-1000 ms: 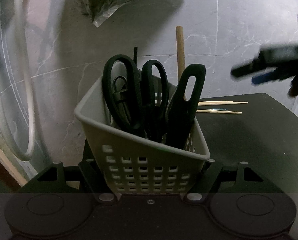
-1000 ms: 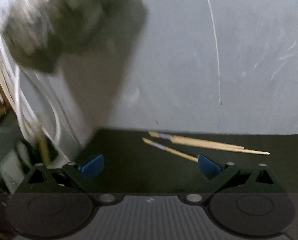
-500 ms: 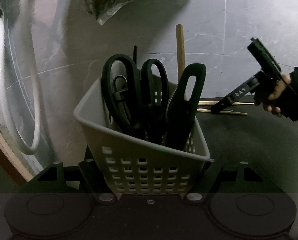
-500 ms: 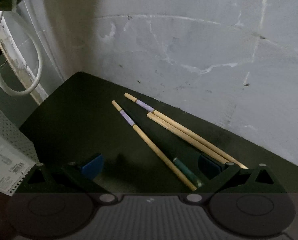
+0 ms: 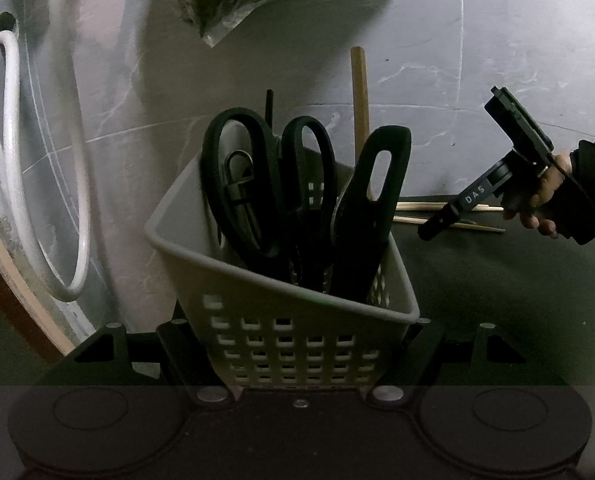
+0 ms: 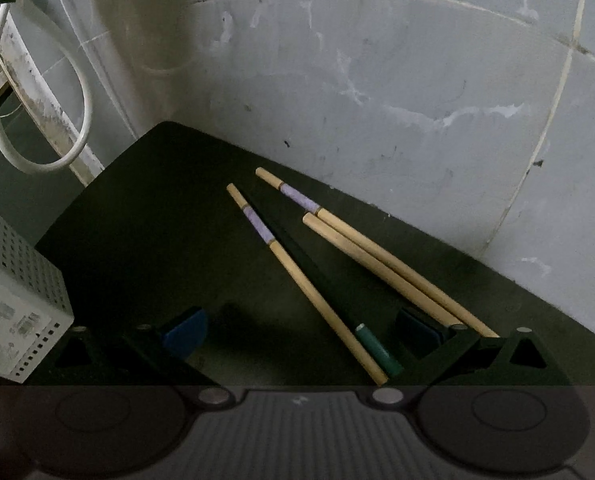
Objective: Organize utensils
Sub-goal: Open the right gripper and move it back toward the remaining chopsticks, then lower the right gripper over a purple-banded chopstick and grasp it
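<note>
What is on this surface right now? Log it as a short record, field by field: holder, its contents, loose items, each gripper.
holder: pale perforated basket, clamped between the left gripper fingers
contents: black-handled scissors, black utensil handle, one wooden stick, all upright
loose items: three wooden chopsticks and a dark green-tipped one lying flat on the dark mat
right gripper: open, low over the chopsticks, gripping none

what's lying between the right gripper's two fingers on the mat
In the right wrist view, the open right gripper straddles one wooden chopstick and a green-tipped stick beside it, both flat on the dark mat.
</note>
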### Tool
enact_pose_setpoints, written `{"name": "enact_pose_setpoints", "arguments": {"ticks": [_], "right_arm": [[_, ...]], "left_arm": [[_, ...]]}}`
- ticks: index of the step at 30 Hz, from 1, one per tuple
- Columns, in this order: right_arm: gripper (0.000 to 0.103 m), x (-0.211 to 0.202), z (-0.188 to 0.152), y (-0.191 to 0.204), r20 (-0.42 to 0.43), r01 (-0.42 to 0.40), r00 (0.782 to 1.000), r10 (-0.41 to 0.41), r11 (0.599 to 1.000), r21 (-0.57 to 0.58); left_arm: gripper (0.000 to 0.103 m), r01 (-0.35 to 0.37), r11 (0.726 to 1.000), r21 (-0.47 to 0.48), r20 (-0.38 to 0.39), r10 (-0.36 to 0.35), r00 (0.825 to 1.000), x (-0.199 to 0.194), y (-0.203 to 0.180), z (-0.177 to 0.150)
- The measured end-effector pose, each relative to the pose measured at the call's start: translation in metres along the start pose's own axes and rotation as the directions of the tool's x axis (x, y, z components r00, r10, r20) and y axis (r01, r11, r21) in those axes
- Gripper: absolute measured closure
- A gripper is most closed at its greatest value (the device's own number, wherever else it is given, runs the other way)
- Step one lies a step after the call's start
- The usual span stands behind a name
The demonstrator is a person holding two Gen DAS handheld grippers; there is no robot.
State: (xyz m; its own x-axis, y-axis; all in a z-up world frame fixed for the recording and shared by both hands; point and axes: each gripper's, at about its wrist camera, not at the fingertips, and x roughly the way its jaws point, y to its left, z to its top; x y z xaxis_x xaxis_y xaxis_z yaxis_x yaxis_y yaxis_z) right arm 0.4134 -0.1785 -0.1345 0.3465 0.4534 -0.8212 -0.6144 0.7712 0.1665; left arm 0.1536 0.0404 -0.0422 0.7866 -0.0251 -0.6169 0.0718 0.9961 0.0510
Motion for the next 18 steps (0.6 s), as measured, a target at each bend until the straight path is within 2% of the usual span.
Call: {"name": "enact_pose_setpoints", "arguments": {"ticks": [12,18], "right_arm": [[0.002,-0.005,-0.001,-0.008,0.026,0.003,1.0,-0.004,1.0,0.017],[0.012,-0.004,-0.001,-0.014,0.029,0.009,1.0,-0.009,1.0,0.01]], "left_arm": [[0.026,-0.013,1.0,-0.004,-0.005,0.013,1.0,0.0,-0.001,0.001],[0.026,-0.015,1.0,-0.005,-0.004,0.015,1.0,0.0,-0.002,0.0]]}}
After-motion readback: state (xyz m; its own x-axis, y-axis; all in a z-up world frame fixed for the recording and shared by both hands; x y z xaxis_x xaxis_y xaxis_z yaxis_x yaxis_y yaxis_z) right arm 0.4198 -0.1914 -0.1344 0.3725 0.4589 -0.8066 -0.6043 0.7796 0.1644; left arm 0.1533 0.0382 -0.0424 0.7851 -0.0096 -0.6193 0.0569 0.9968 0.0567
